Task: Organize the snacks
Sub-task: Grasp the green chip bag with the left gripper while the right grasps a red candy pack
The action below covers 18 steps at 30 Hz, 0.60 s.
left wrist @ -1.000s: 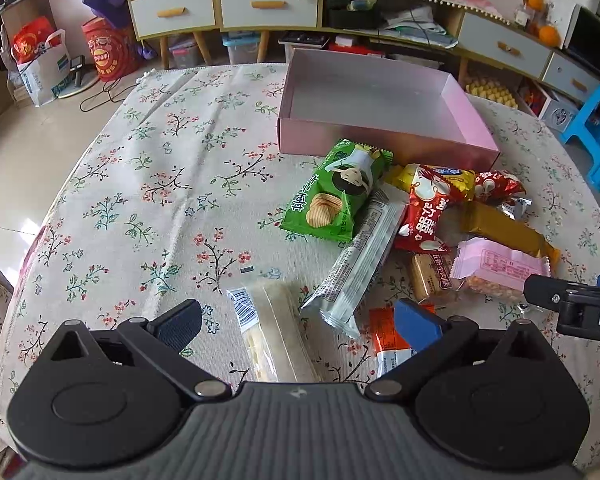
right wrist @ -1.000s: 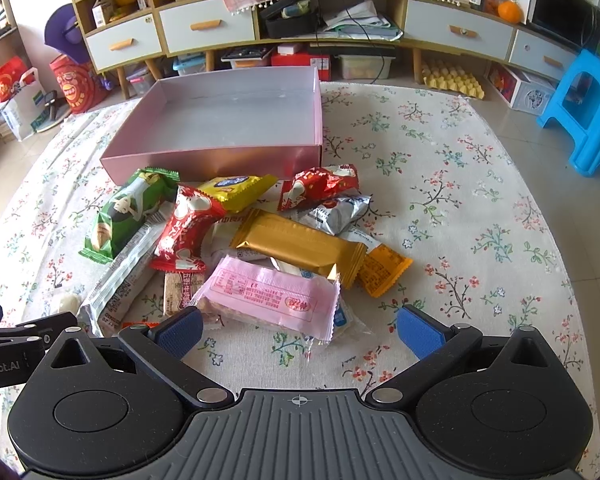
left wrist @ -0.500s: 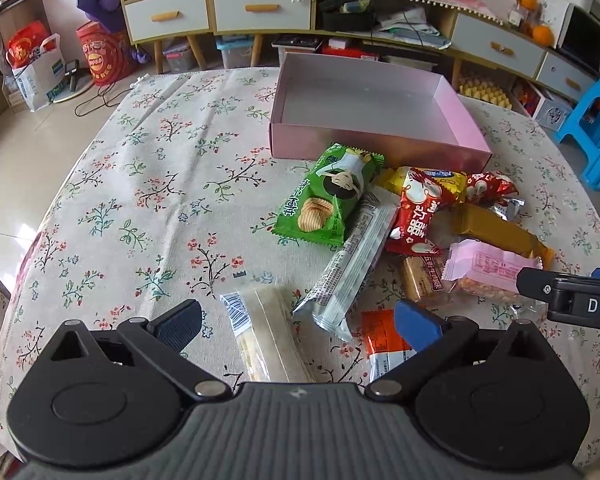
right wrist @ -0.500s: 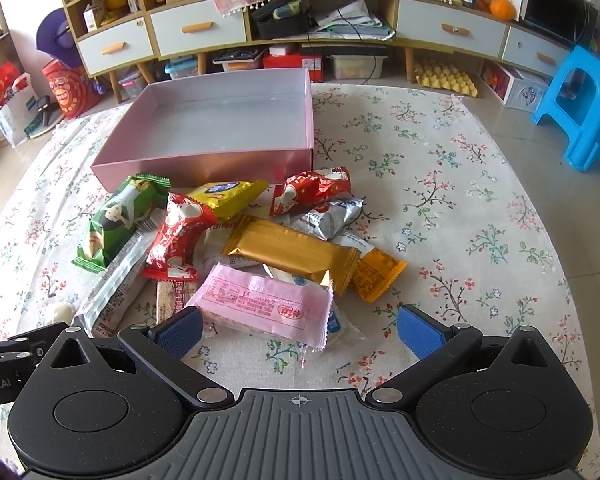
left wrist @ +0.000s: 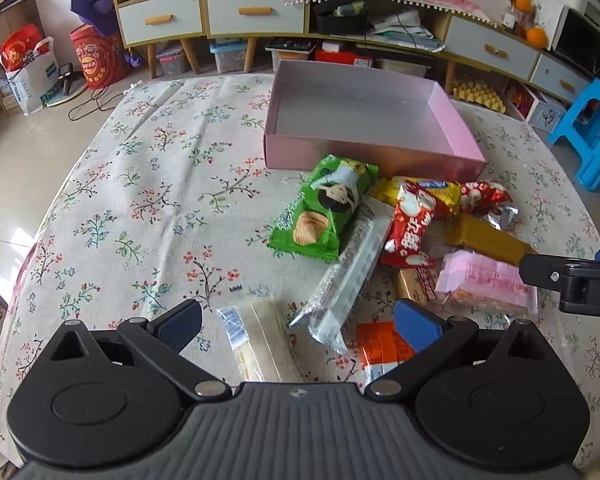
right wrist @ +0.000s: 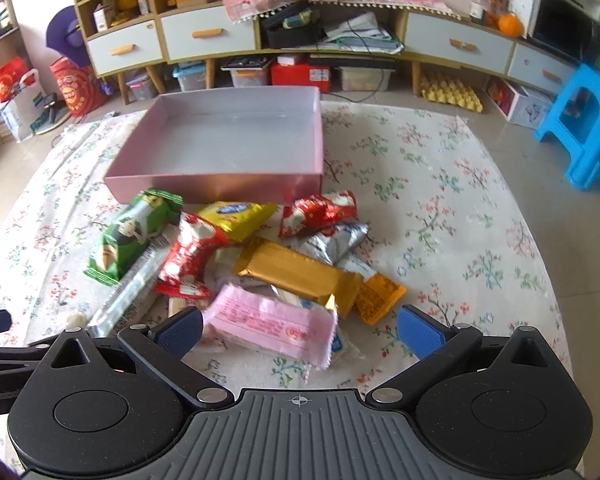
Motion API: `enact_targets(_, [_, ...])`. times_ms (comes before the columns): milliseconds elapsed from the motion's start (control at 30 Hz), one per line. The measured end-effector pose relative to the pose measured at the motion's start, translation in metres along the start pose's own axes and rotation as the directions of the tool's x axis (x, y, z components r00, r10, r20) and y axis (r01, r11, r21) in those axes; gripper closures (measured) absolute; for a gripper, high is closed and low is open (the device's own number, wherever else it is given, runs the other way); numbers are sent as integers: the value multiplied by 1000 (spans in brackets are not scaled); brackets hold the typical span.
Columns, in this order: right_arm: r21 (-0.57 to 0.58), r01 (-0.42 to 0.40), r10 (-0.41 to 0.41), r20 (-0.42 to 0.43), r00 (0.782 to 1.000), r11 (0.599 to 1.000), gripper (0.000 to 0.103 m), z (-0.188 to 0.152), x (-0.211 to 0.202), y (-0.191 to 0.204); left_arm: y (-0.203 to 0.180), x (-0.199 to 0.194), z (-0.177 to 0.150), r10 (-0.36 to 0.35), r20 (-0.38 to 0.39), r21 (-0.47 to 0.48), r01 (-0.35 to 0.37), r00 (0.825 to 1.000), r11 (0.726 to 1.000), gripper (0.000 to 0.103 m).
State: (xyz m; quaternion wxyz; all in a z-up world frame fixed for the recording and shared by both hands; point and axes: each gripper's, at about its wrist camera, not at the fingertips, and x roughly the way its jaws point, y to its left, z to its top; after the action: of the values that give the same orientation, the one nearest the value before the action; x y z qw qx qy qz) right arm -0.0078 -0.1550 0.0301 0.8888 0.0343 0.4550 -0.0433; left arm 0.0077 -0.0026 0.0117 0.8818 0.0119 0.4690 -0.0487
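A pile of snack packets lies on the floral tablecloth in front of an empty pink box [left wrist: 364, 156] [right wrist: 220, 188]. The pile holds a green chips packet [left wrist: 324, 208] [right wrist: 132, 236], a red packet [left wrist: 412, 224] [right wrist: 192, 256], a gold bar [right wrist: 296, 272] and a pink wafer packet [right wrist: 272, 324] [left wrist: 488, 284]. My left gripper [left wrist: 298, 326] is open above a clear cracker packet [left wrist: 260, 340]. My right gripper [right wrist: 300, 330] is open, just above the pink wafer packet.
A long silver packet [left wrist: 348, 272] and an orange packet [left wrist: 380, 348] lie near the left gripper. The table's edge curves round on both sides. A blue stool [right wrist: 580, 128] and low cabinets [right wrist: 300, 40] stand beyond the table.
Both grippers have drawn back and up a little from the pile, so the snacks and box sit farther off in each view. Nothing was taken hold of.
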Motion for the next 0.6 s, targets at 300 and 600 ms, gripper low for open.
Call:
enact_targets(300, [16, -91, 91, 0, 996, 996, 0, 42, 1, 1, 6, -3, 29, 11, 47, 21, -12, 999, 1000, 1])
enact_targets(600, [165, -158, 166, -32, 986, 973, 0, 57, 43, -30, 23, 30, 46, -87, 35, 55, 85, 996, 995, 20])
